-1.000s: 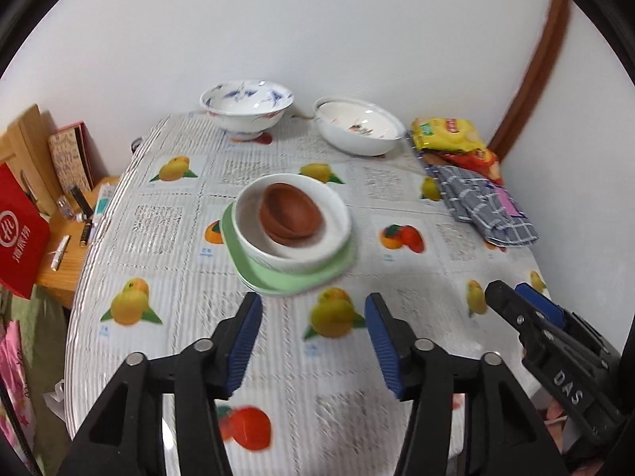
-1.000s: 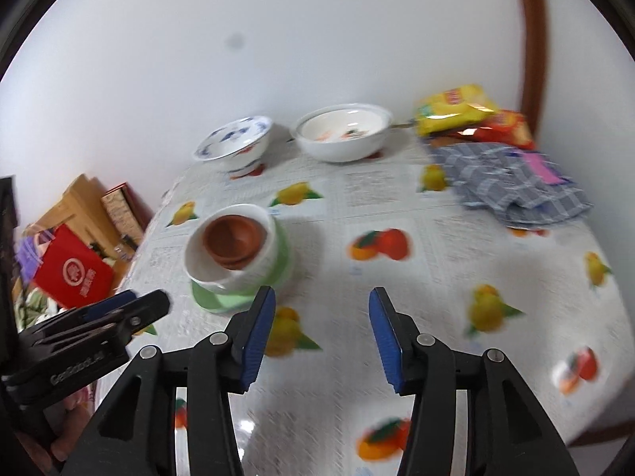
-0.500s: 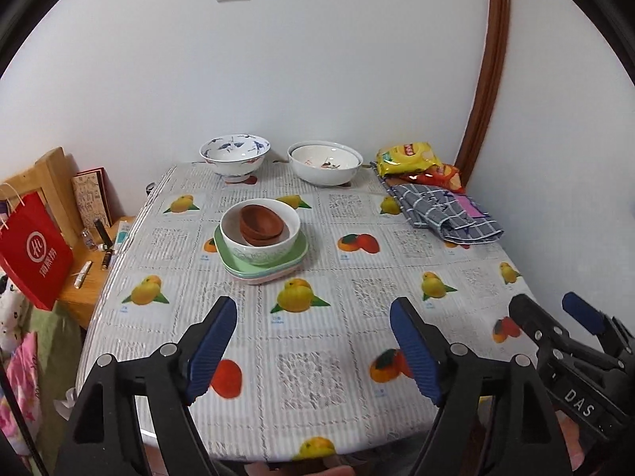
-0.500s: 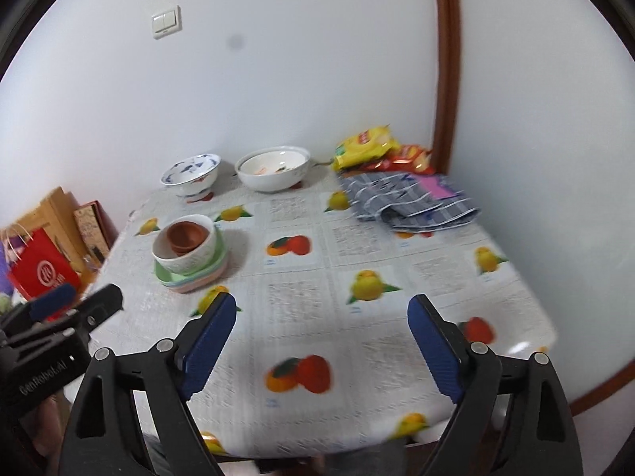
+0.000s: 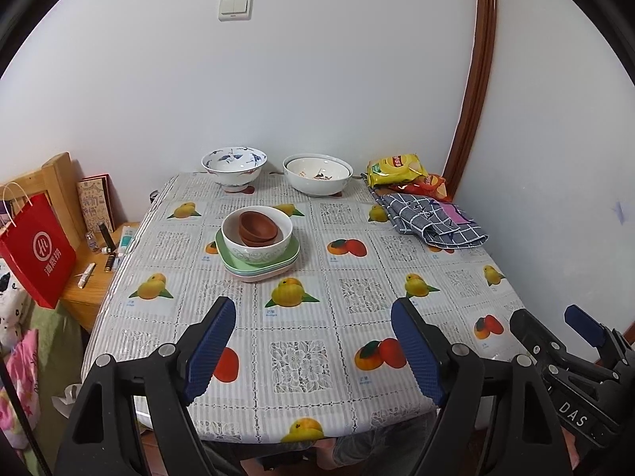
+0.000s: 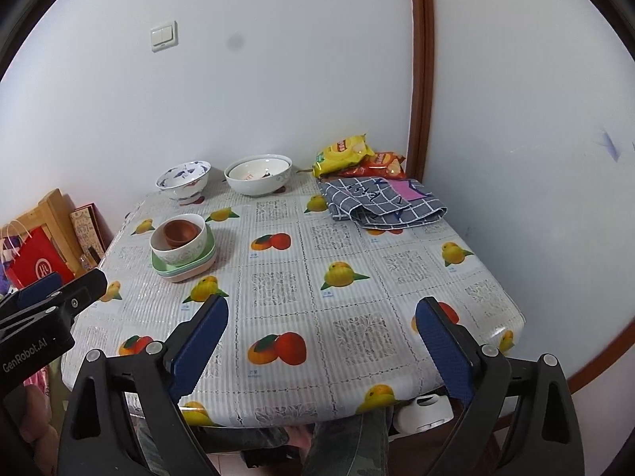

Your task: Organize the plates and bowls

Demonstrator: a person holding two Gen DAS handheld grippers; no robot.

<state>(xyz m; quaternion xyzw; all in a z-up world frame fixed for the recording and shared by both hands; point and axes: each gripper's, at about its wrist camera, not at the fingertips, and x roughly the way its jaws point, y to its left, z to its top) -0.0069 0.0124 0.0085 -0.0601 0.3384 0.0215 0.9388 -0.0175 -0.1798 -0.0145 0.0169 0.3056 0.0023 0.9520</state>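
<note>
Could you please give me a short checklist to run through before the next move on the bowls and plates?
1. Left gripper empty, fingers apart after just opening: ok.
2. Right gripper empty, fingers apart after just opening: ok.
3. Brown bowls nested inside white bowl: ok.
4. White bowl sits on stacked plates: ok.
5. Blue-patterned bowl and large white bowl gathered into the stack: not ok, both stand apart at the far edge.
6. Number of plates in the stack: cannot tell.
</note>
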